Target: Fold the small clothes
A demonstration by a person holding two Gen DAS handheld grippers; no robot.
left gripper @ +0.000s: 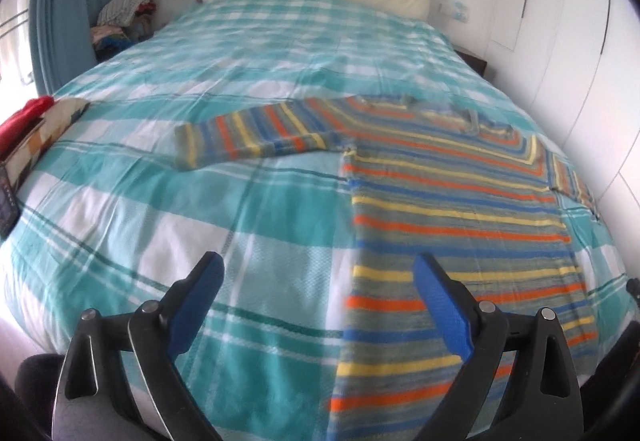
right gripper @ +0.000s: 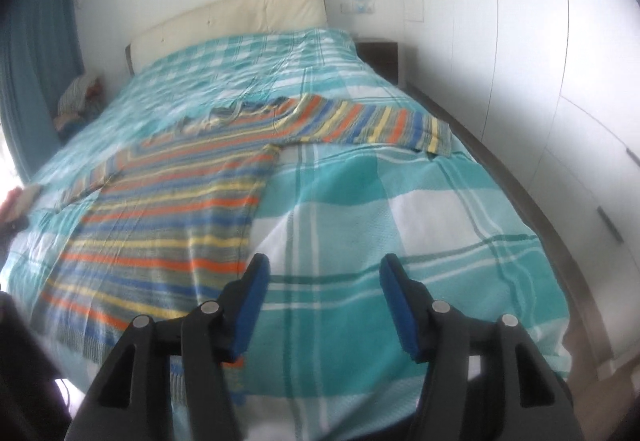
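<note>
No legible text, label, brand, number or sign is found in either view. A small dark object [left gripper: 8, 201] at the left edge of the bed, seen from the left wrist, carries faint markings too blurred to be read. A pale blue mark at a wall socket [left gripper: 459, 9] beside the headboard is seen, but no letters can be made out on it
</note>
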